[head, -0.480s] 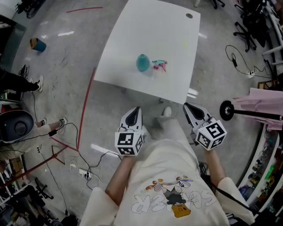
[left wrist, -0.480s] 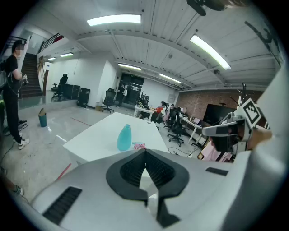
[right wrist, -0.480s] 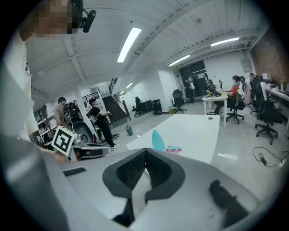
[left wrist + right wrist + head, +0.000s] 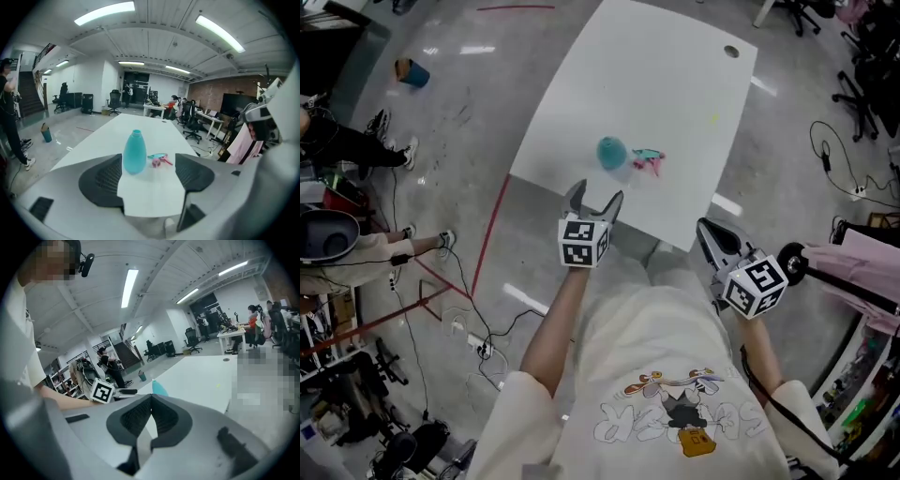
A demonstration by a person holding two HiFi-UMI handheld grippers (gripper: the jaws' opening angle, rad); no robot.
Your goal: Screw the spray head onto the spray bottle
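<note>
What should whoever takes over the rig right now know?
Left gripper: open and empty, over the near edge of the white table, aimed at the bottle.
Right gripper: shut and empty, held back off the table's near corner.
Spray bottle: teal, upright on the table, neck bare.
Spray head: lying on the table beside the bottle, on the right gripper's side.
Done: nothing; neither part is picked up.
Left: probably hold the bottle with the left gripper, pick up the head with the right, seat it on the neck and screw it down.
</note>
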